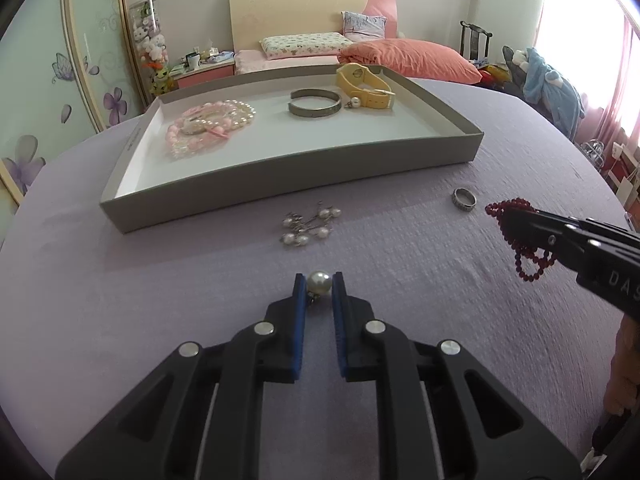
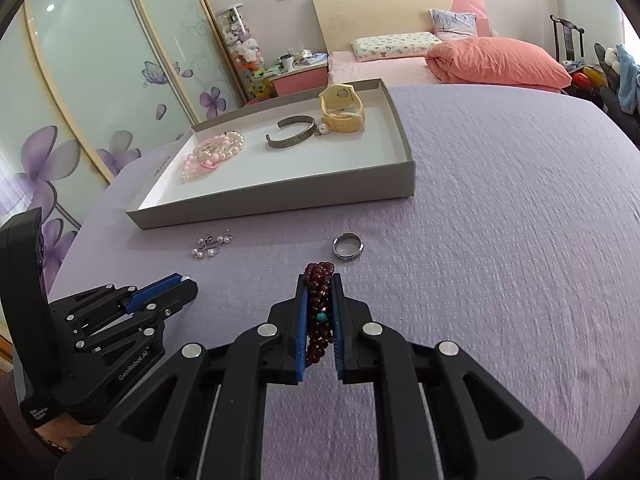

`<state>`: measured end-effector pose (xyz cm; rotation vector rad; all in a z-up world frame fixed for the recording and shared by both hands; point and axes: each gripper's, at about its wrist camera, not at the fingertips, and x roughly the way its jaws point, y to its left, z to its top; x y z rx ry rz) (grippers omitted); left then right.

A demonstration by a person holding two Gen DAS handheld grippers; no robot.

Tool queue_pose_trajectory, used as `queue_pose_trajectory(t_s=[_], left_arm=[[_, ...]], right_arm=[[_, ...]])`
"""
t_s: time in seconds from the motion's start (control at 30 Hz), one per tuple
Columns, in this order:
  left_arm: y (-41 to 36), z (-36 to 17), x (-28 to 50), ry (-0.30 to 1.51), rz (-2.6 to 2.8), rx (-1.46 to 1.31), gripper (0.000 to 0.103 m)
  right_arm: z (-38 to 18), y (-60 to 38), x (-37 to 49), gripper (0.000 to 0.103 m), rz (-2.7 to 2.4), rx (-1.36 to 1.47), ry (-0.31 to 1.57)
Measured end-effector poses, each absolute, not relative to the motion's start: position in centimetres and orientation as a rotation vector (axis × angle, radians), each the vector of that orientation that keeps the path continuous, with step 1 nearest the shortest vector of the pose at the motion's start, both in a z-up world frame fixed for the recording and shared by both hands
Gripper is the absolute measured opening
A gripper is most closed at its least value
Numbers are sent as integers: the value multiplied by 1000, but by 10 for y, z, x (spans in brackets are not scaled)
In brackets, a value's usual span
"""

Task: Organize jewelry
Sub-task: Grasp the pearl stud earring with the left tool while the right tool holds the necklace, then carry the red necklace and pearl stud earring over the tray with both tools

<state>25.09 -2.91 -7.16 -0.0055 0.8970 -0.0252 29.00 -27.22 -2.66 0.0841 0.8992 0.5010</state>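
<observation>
- Jewelry is split between two places: some pieces already lie in the grey tray [image 1: 280, 168], others are on the purple bedspread [image 1: 160, 288] in front of it.
- Left gripper [image 1: 319, 286] is clamped on a pearl earring [image 1: 319, 283]; the pearl sits between the blue pads at the very tips, low over the cloth.
- Right gripper [image 2: 319, 292] is closed on a dark red bead bracelet [image 2: 319, 312], whose loops run lengthwise between the pads and stick out past the tips.
- The tray lies straight ahead of both grippers and beyond the loose pieces, with its long side across the view. I judge the left gripper to be nearer to its front wall.
- Between the grippers and the tray rest a cluster of pearl earrings [image 1: 310, 226] and a silver ring [image 2: 348, 246].
- The left view shows the bracelet hanging in loops under the right gripper.
- The right view shows a turquoise bead [image 2: 321, 317] on the bracelet, but it hides the pearl almost fully.
- Next, both loads probably go forward into the tray.
</observation>
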Motion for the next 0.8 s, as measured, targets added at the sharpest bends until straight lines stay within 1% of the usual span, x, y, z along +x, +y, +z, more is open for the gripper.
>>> queue_pose_trajectory(t_s=[0.43, 0.8], left_arm=[[34, -34, 222, 793, 81, -78, 13], [56, -24, 215, 755, 116, -137, 13]], right_arm=[[4, -243, 276, 11, 545, 20, 776], [4, -223, 280, 11, 556, -17, 768]])
